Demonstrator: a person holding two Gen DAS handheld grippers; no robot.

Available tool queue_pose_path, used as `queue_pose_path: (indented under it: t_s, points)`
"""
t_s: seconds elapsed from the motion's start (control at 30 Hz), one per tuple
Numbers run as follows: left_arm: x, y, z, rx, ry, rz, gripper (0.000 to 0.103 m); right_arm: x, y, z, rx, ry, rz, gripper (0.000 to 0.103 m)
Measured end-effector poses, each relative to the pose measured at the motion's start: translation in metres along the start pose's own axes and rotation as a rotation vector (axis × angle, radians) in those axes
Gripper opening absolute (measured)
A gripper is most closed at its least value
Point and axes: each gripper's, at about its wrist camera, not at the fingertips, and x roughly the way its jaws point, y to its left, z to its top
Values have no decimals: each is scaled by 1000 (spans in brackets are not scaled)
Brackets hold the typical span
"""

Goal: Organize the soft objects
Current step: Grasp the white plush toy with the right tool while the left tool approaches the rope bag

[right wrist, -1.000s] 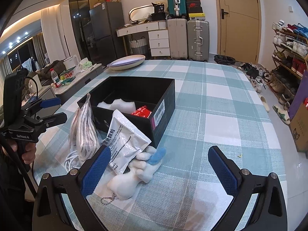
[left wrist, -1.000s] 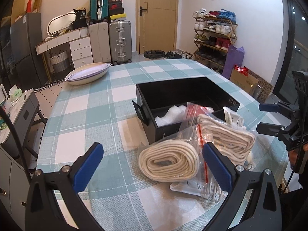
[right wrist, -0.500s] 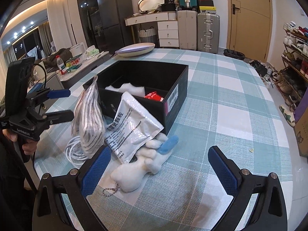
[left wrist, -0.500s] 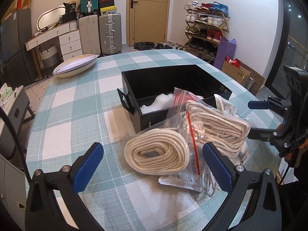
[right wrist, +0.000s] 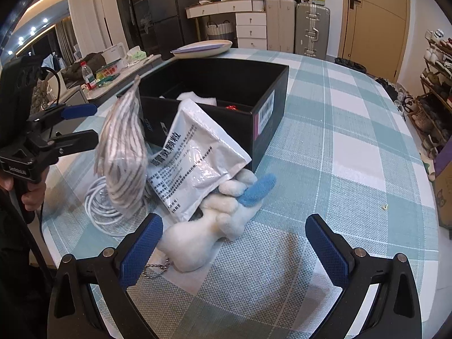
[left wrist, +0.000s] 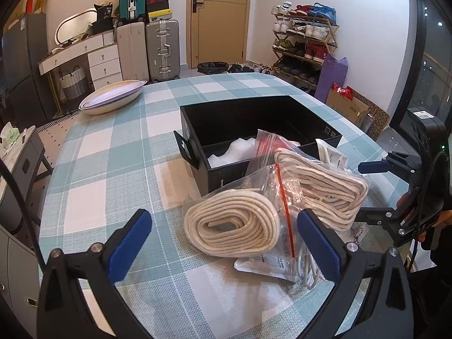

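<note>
Left claw (left wrist: 224, 241): fingers spread wide apart, nothing between them, held above the checked tabletop (left wrist: 113, 152). The nearer bag of coiled cream rope (left wrist: 233, 226) lies on the cloth just ahead of the gap between the fingers. A second bag of rope (left wrist: 322, 189) stands behind it, leaning against the near wall of the black storage box (left wrist: 214, 180).

Right claw (right wrist: 233, 247): fingers likewise well apart and gripping nothing. Directly ahead of it a white plush toy (right wrist: 203, 234) with a blue part (right wrist: 258, 190) lies on the tabletop, a ball chain (right wrist: 155, 268) trailing from its near end beside the left finger. A silver foil pouch (right wrist: 195, 155) printed with black text rests tilted on top of the plush and leans against the box (right wrist: 265, 118). To the pouch's left stands the rope bag seen edge-on (right wrist: 124, 152), with a coil of white cable (right wrist: 101, 206) on the cloth beneath it.

Box contents: white fluffy material (left wrist: 234, 152) and a red item (right wrist: 231, 107), partly hidden.

A shallow oval dish (left wrist: 111, 99) sits at the far edge of the tabletop, well apart from the box.
</note>
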Motion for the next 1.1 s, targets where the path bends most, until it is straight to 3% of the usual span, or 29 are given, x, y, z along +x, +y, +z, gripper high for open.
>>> queue_pose_path:
  t_s: [0.23, 0.5, 1.1]
  points:
    - [1, 2, 0, -2, 2, 4, 103, 3, -15, 0, 30, 20, -83, 103]
    - [3, 3, 0, -3, 9, 6, 103, 9, -21, 1, 52, 8, -108, 101]
    - [6, 4, -2, -4, 18, 2, 103, 9, -20, 3, 54, -39, -47, 42]
